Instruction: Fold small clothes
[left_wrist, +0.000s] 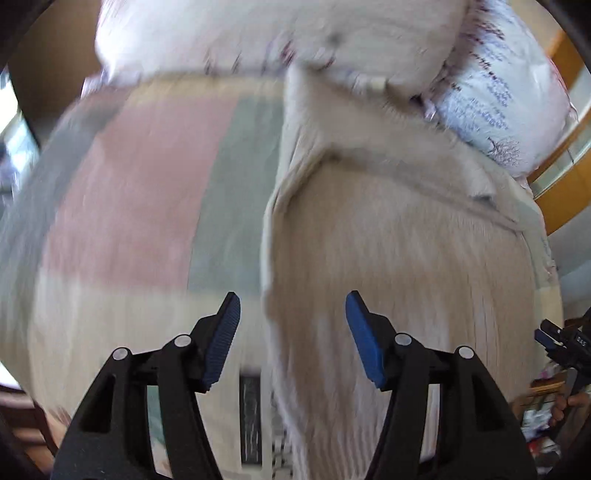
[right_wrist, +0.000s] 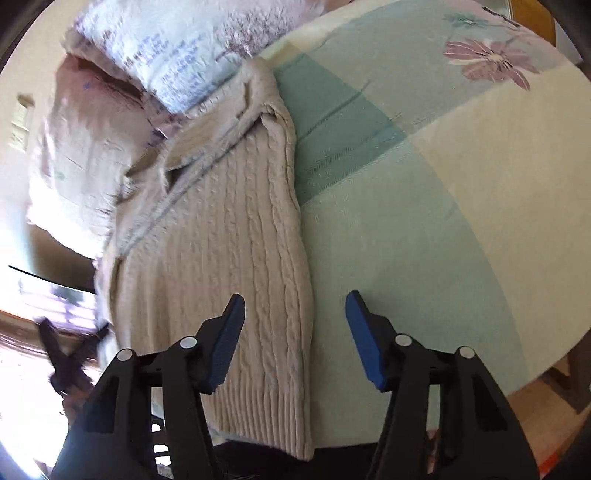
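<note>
A beige cable-knit sweater (right_wrist: 236, 258) lies folded lengthwise on the bed, its ribbed hem at the near edge and its collar end toward the pillows. It also shows, blurred, in the left wrist view (left_wrist: 399, 258). My left gripper (left_wrist: 293, 325) is open and empty, hovering over the sweater's left edge near the hem. My right gripper (right_wrist: 294, 325) is open and empty, over the sweater's right edge near the hem. The right gripper also shows at the far right of the left wrist view (left_wrist: 561, 343).
The bedsheet (right_wrist: 424, 184) has green, cream and pink blocks with a purple flower print. Printed pillows (right_wrist: 166, 48) lie at the head of the bed, touching the sweater's far end. The bed's near edge drops to a wooden floor (right_wrist: 535, 417).
</note>
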